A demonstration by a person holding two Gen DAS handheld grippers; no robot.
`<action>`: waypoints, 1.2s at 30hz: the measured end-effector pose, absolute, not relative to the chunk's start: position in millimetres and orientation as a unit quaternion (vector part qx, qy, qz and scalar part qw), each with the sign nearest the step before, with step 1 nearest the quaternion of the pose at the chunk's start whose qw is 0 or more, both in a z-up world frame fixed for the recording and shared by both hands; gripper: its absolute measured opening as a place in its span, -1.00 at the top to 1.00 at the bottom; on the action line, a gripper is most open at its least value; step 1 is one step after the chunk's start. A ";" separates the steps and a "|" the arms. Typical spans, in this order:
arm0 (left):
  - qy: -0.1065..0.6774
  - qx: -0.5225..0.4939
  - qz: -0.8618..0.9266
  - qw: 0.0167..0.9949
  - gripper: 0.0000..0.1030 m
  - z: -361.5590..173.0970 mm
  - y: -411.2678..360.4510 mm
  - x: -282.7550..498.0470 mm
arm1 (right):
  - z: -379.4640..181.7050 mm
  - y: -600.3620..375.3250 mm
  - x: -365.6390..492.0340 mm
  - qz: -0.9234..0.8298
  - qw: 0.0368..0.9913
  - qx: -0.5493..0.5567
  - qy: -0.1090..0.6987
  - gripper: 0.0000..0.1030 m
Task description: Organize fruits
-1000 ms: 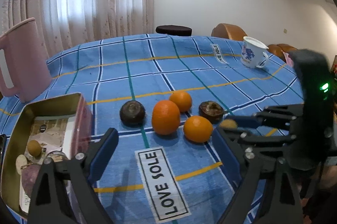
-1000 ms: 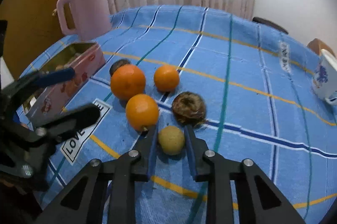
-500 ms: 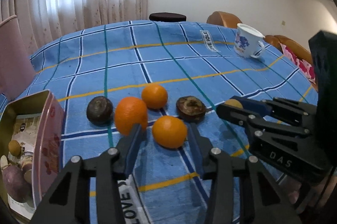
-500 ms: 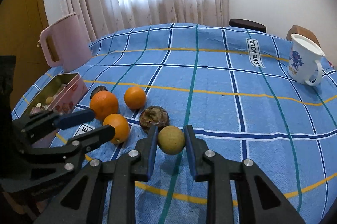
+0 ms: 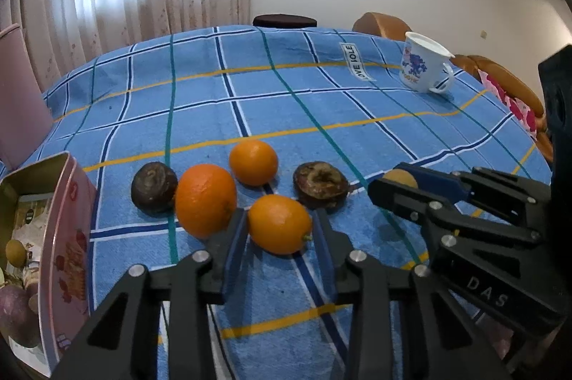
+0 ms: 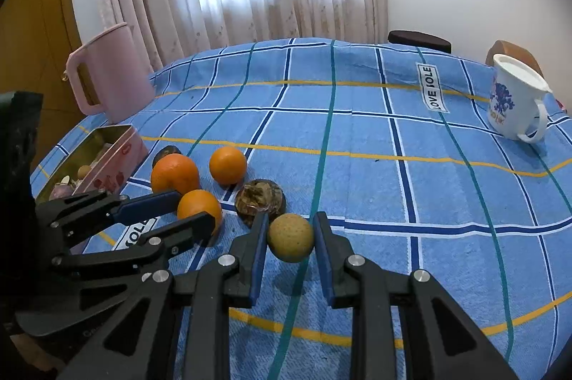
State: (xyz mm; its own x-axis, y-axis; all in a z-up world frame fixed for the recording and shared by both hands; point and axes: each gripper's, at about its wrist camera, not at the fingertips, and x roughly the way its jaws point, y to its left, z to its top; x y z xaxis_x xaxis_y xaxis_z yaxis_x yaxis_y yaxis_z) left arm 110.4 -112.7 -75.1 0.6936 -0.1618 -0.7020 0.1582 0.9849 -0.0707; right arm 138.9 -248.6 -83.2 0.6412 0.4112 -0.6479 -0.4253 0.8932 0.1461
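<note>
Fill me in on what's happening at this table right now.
A person is sorting fruit with two handheld grippers. The left gripper is closed around a small orange, and the right gripper grips a small yellowish round fruit. Both fruits look to be at or just above the blue checked tablecloth. Two more oranges and two dark brown fruits wait on the cloth. An open tin at the left already holds a few pieces.
</note>
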 end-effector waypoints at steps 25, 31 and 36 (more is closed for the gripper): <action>0.275 -0.009 -0.071 0.959 0.28 -49.7 -102.4 74.3 | -65.1 -257.1 115.7 0.250 0.927 0.000 0.279 0.47; 0.261 -0.006 -0.066 0.963 0.28 -47.7 -102.9 69.4 | -60.4 -259.5 108.2 0.256 0.932 -0.001 0.257 0.47; 0.244 0.004 -0.062 0.968 0.28 -44.7 -106.5 62.8 | -57.6 -260.1 103.4 0.257 0.935 -0.003 0.243 0.47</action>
State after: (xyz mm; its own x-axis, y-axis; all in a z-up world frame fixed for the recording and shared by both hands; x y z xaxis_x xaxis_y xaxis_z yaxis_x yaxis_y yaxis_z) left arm 62.8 -106.5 -44.7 0.8734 -0.1177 -0.4726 0.1221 0.9923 -0.0215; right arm 103.4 -260.1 -57.6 0.7497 0.4794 -0.4562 -0.4823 0.8678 0.1195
